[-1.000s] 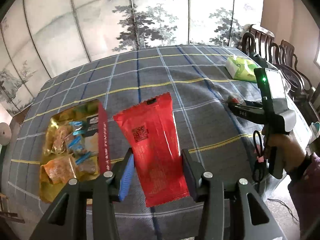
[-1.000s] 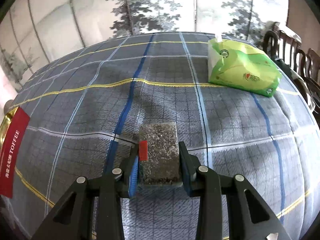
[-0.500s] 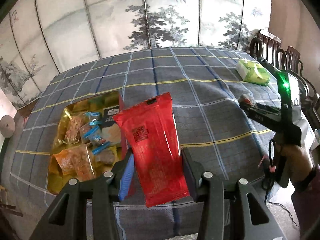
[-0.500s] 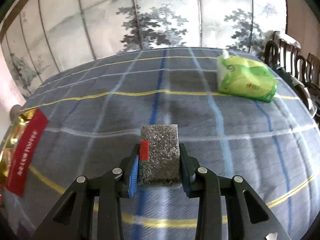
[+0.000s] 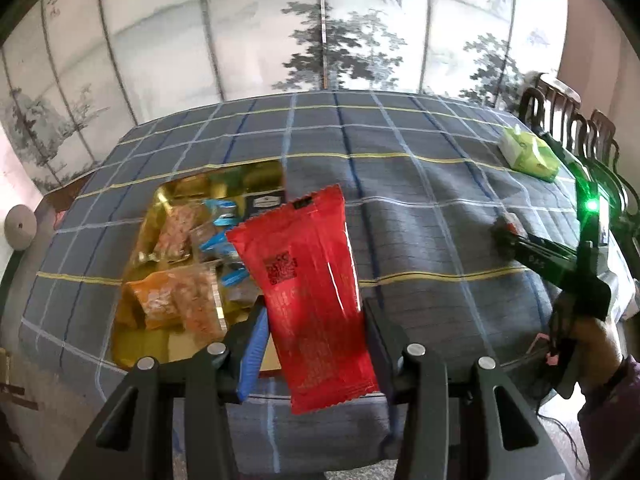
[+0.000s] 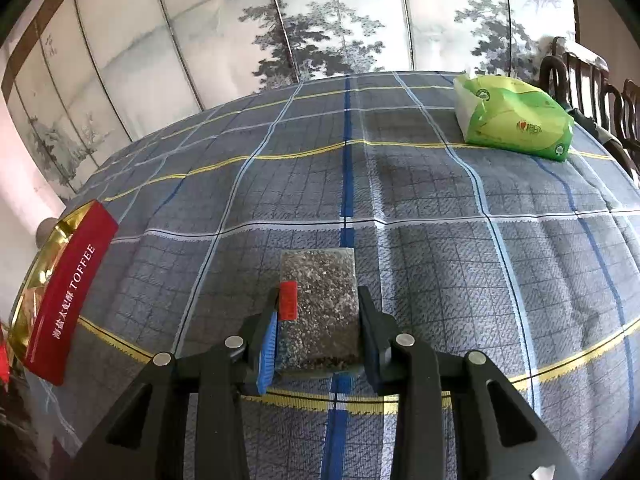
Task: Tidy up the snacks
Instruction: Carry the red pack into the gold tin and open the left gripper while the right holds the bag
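My left gripper is shut on a long red snack packet and holds it above the table's near edge, just right of the gold toffee box, which holds several wrapped snacks. My right gripper is shut on a small speckled grey-brown snack bar with a red tab and holds it over the plaid tablecloth. The right gripper also shows at the right of the left wrist view. The box's red TOFFEE side shows at the left of the right wrist view.
A green tissue pack lies at the table's far right, also in the left wrist view. Wooden chairs stand beyond the right edge. A painted folding screen stands behind the table. The tablecloth is blue-grey plaid.
Both grippers have risen and drawn back from the table while keeping their hold. The gold box now shows more fully in the left wrist view.
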A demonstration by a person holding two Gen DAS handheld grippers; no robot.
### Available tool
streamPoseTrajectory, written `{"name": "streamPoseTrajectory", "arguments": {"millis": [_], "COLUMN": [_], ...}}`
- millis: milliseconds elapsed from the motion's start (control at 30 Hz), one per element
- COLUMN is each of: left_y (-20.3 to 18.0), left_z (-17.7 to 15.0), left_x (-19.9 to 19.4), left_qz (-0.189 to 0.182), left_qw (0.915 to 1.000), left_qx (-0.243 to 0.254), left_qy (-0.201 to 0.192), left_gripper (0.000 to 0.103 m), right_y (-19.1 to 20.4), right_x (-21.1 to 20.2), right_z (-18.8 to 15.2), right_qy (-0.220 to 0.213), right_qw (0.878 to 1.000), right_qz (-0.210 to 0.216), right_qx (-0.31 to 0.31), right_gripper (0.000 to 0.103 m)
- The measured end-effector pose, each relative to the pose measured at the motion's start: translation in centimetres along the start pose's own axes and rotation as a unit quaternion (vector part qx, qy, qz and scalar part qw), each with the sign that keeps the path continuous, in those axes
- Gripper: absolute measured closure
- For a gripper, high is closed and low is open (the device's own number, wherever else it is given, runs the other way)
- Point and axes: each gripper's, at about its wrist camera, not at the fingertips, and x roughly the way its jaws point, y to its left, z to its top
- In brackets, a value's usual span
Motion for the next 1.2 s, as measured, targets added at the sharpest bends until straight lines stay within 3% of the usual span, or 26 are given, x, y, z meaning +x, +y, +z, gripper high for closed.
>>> {"name": "streamPoseTrajectory", "arguments": {"millis": [533,800,1200], "left_y": [10.9,12.3,11.9], "left_z": [0.9,3.1,6.5], "left_x": [0.7,1.8,7.2], "left_qz": [0.065,0.069,0.046], "left_qw": [0.994,0.9943,0.9952], "left_qx": [-0.088,-0.081,-0.084], "left_qy": [-0.005,-0.009,0.023], "left_gripper": [0.057,0.057,0.057], "right_y": [0.0,0.0,0.0], "right_x": [-0.1,-0.1,-0.2], "right_z": [-0.1,-0.1,-0.1], "right_qy": [-0.002,-0.001,-0.001], "right_qw": [1.0,1.0,1.0], "right_qz": [0.0,-0.003,-0.003], "right_qx": [-0.002,-0.004,-0.005], "right_gripper": [0.071,0.071,0.07]}}
